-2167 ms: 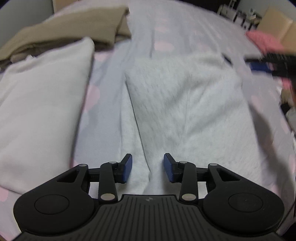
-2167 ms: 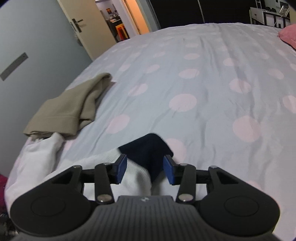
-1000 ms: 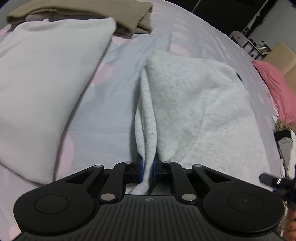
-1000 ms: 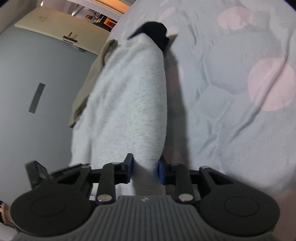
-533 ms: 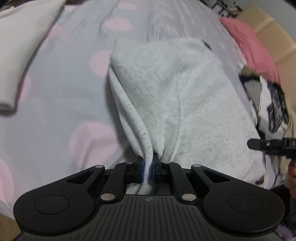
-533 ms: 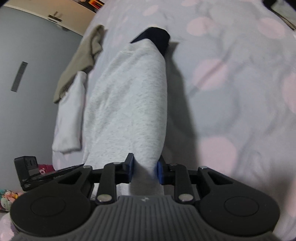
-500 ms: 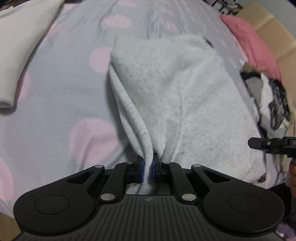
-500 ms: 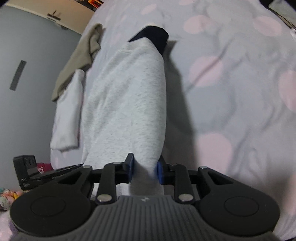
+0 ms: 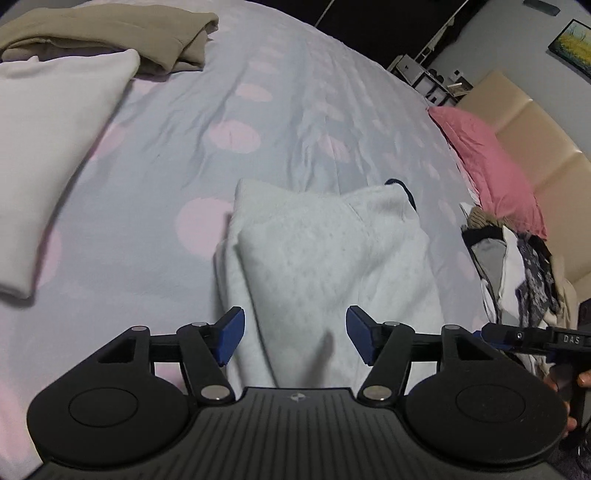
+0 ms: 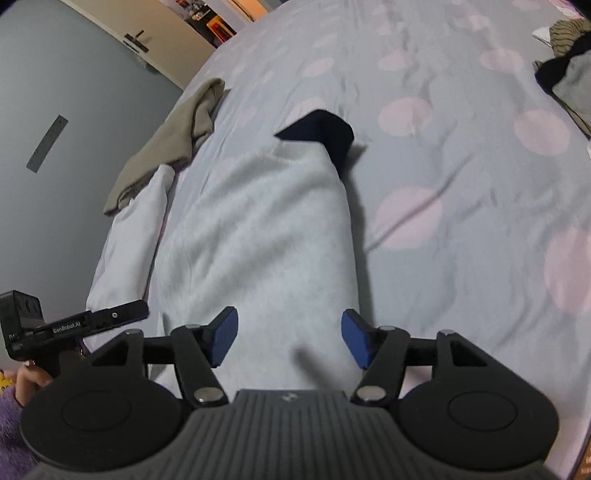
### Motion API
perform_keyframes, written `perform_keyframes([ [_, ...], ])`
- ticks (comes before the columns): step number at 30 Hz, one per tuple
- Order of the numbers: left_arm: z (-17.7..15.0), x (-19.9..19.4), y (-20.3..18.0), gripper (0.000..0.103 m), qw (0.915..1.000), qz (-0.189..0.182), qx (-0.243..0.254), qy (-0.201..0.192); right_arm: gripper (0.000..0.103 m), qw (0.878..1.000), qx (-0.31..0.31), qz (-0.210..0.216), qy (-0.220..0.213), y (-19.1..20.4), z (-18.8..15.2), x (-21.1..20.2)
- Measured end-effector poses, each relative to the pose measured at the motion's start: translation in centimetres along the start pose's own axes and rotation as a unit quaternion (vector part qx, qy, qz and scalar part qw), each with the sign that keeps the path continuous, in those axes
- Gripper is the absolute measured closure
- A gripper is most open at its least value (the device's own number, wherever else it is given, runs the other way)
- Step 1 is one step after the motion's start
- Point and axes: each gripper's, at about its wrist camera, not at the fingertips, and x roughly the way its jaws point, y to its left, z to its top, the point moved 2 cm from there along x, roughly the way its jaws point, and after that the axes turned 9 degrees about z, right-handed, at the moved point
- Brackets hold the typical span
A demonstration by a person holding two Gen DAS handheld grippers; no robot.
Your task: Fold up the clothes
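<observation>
One big bed (image 9: 332, 110) fills both views, with a pale sheet dotted with pink spots. On it lie three folded clothes. The white one (image 9: 48, 155) is biggest and sits at the left edge. The grey sweater (image 9: 332, 258) lies in the middle of the bed, just in front of both grippers, with a dark blue cuff (image 10: 325, 133) poking out at its far end. The tan one (image 9: 110, 33) lies past the white one, touching it. One pink pillow (image 9: 487, 162) rests by the headboard, and one messy pile of clothes (image 9: 517, 266) sits near it at the right edge.

There are two grippers, both tipped down toward the sweater. The left gripper (image 9: 295, 334) has just been opening; its blue pads stand wide apart and the sweater lies loose under them, not pinched. The right gripper (image 10: 290, 338) has just been opening too, with the sweater lying free below its spread pads. A hand (image 10: 26, 380) holds the left gripper's handle.
</observation>
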Motion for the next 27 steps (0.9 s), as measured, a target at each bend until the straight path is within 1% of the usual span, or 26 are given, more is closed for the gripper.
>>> perform_keyframes([
  [4,0.0,2.4,-0.3,0.044,0.9996,0.028,0.008,0.003,0.037,1.000,-0.002,-0.007,-0.009,-0.5,0.9,1.5],
  [8,-0.1,4.1,0.8,0.044,0.9992,0.033,-0.001,0.021,0.037,1.000,0.007,-0.015,-0.016,-2.1,1.4,2.8],
  [11,-0.3,4.9,1.3,0.039,0.9990,0.033,-0.010,0.029,0.036,1.000,0.023,-0.015,-0.002,-3.6,1.5,4.1],
  [13,-0.4,5.5,1.7,0.036,0.9989,0.029,-0.017,0.034,0.036,0.999,0.035,-0.010,0.008,-4.4,1.5,5.1],
  [15,-0.5,6.1,2.4,0.033,0.9985,0.014,-0.032,0.043,0.036,0.999,0.050,0.002,0.014,-5.2,1.4,6.0],
  [17,-0.5,6.5,3.2,0.033,0.9977,-0.003,-0.045,0.051,0.034,0.998,0.064,0.013,0.016,-5.8,1.4,6.6],
  [19,-0.4,6.5,3.8,0.035,0.9966,-0.017,-0.057,0.056,0.028,0.997,0.075,0.023,0.016,-6.1,1.5,7.1],
  [23,-0.6,6.8,3.7,0.037,0.9959,-0.022,-0.063,0.061,0.027,0.997,0.067,0.030,0.018,-5.9,1.5,7.7],
  [25,-0.6,7.2,3.8,0.043,0.9948,-0.032,-0.071,0.067,0.028,0.997,0.067,0.036,0.016,-6.0,1.3,8.1],
  [27,-0.6,7.5,3.9,0.046,0.9936,-0.039,-0.077,0.073,0.028,0.997,0.067,0.043,0.016,-6.0,1.2,8.5],
])
